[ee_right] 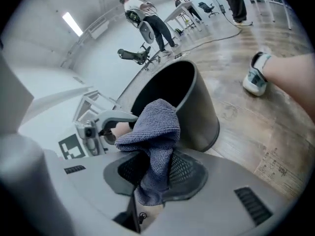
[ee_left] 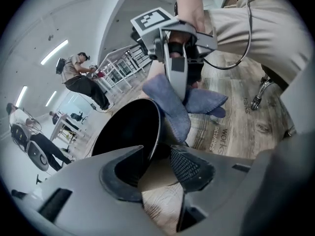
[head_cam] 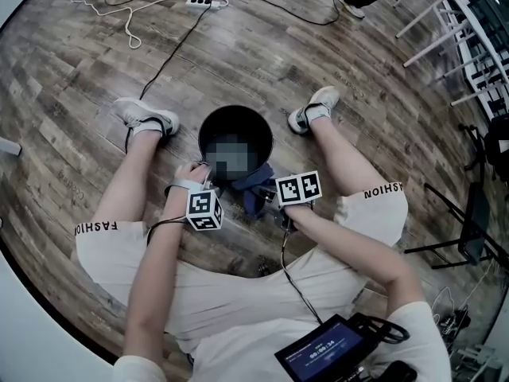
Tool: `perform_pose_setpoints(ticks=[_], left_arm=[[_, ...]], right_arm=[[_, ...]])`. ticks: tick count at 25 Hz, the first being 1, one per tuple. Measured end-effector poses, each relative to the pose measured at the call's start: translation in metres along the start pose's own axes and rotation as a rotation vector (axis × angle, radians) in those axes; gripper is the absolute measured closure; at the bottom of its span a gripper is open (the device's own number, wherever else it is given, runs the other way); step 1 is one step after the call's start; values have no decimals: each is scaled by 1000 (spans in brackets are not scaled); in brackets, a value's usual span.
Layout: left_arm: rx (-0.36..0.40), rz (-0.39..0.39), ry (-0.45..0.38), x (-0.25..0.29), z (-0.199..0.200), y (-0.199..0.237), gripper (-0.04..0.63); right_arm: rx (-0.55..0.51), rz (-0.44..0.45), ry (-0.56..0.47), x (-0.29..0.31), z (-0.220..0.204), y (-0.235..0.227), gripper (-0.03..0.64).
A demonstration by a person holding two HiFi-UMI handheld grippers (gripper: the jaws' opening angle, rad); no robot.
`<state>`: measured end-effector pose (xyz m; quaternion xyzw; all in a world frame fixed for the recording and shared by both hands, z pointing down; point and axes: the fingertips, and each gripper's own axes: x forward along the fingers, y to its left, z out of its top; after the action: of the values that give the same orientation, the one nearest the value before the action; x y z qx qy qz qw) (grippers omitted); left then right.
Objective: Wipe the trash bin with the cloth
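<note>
Bin (head_cam: 208,126) stood upright on floor, just ahead of both tongs. Right tongs (ee_right: 155,168) clamped cloth (ee_right: 155,124) beside near outer wall; left tongs (ee_left: 155,168) wide, straddling rim.

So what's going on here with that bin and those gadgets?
A person sitting on the floor has a black trash bin between their legs. The right tool is clamped on a blue-grey cloth, held by the bin's outer wall. The left tool sits at the bin's rim, jaws apart with the rim between them, not squeezing.
</note>
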<state>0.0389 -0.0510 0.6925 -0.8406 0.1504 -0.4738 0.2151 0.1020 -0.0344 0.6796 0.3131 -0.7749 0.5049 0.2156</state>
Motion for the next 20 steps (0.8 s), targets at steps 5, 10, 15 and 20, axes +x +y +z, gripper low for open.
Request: perform_pose_setpoints(ticks=[5, 10, 15, 20], left_arm=[[-48, -6, -9, 2, 1, 1, 436], [-70, 0, -4, 2, 2, 1, 434], [-73, 1, -16, 2, 4, 2, 434], [-100, 6, -38, 3, 11, 1, 434]], right_arm=[[-76, 18, -35, -5, 17, 28, 528], [-78, -2, -15, 12, 14, 23, 528], [-60, 0, -10, 22, 8, 15, 528], [-14, -20, 18, 40, -4, -3, 528]])
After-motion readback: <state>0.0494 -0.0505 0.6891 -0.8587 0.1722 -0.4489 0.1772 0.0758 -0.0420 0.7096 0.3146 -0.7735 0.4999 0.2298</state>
